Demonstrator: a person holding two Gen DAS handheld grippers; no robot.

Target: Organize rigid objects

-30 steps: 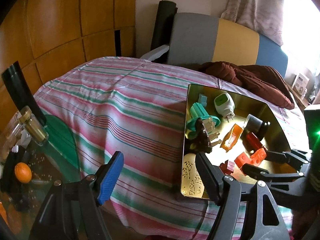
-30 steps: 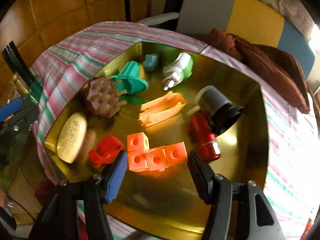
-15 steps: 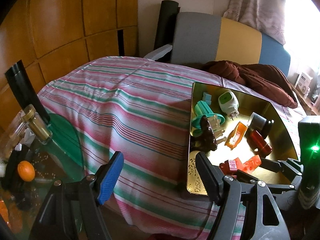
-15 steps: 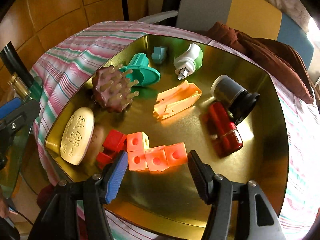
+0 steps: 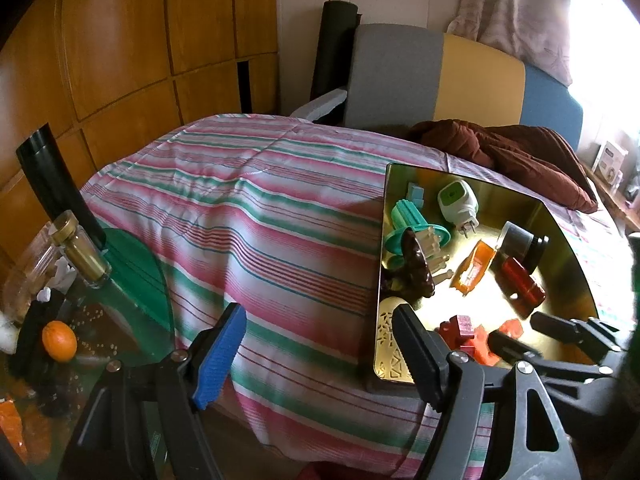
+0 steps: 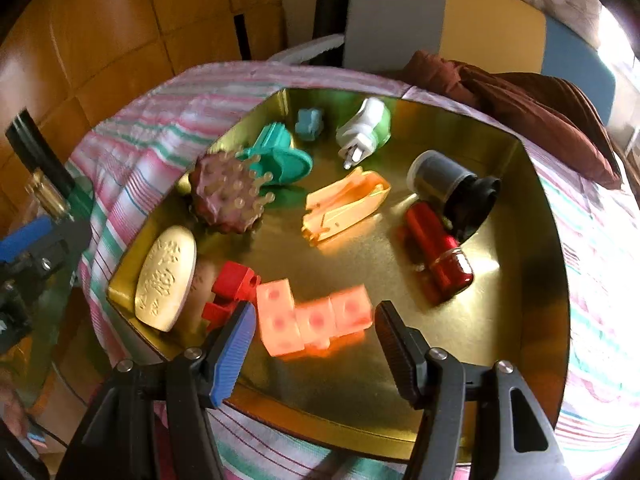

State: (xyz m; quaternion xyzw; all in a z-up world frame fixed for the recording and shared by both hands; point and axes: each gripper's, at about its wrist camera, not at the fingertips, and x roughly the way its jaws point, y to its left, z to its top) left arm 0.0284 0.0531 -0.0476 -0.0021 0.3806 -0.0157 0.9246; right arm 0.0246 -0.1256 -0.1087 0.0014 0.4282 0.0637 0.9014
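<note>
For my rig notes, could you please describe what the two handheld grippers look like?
Both look alike: the left gripper and the right gripper are black angular plastic frames with silver screws at the joints. Each has one ribbed blue pad and one ribbed black pad on its fingers. No cables or sleeves show.

No lettering is reading clearly anywhere. A cream soap bar [image 6: 165,278], lying at nine o'clock in the gold tray [image 6: 532,320], is showing embossed characters too soft to decipher; a small box [image 5: 610,162] at three o'clock stays illegible.
</note>
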